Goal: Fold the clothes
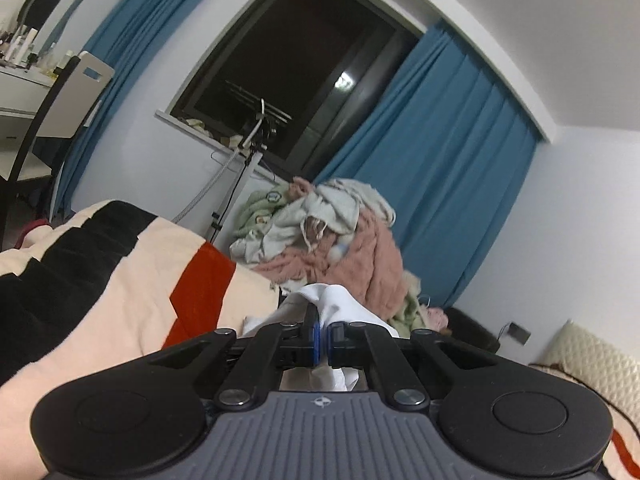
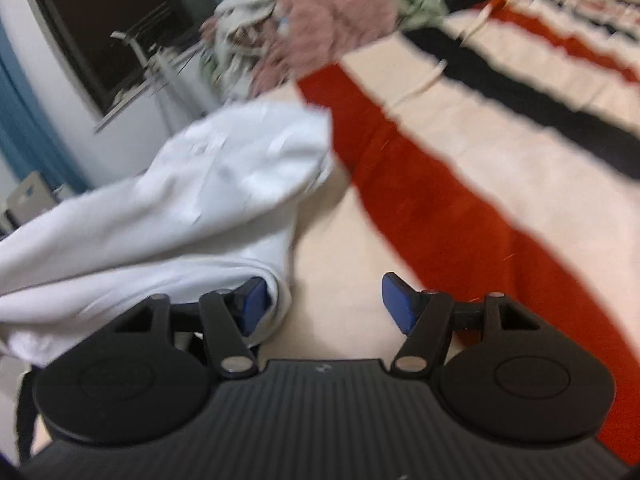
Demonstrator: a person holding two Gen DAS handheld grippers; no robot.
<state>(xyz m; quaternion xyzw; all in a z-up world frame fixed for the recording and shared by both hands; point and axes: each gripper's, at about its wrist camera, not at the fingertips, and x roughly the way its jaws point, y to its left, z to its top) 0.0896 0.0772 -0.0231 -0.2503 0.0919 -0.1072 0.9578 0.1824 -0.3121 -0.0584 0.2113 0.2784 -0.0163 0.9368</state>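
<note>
My left gripper (image 1: pixel 322 334) is shut on a white garment (image 1: pixel 340 304), which bunches up between and ahead of its blue pads. In the right wrist view the same white garment (image 2: pixel 192 200) hangs lifted over the bed's left side, blurred by motion. My right gripper (image 2: pixel 324 300) is open with its jaws wide apart. Its left pad (image 2: pixel 254 304) touches the garment's lower fold; nothing is between the pads. Below it lies the striped blanket (image 2: pixel 460 184).
A pile of unfolded clothes (image 1: pixel 320 232), pink, green and grey, sits at the far end of the bed; it also shows in the right wrist view (image 2: pixel 312 20). Blue curtains (image 1: pixel 440 152) frame a dark window (image 1: pixel 304 80). A chair and desk (image 1: pixel 52 92) stand at left.
</note>
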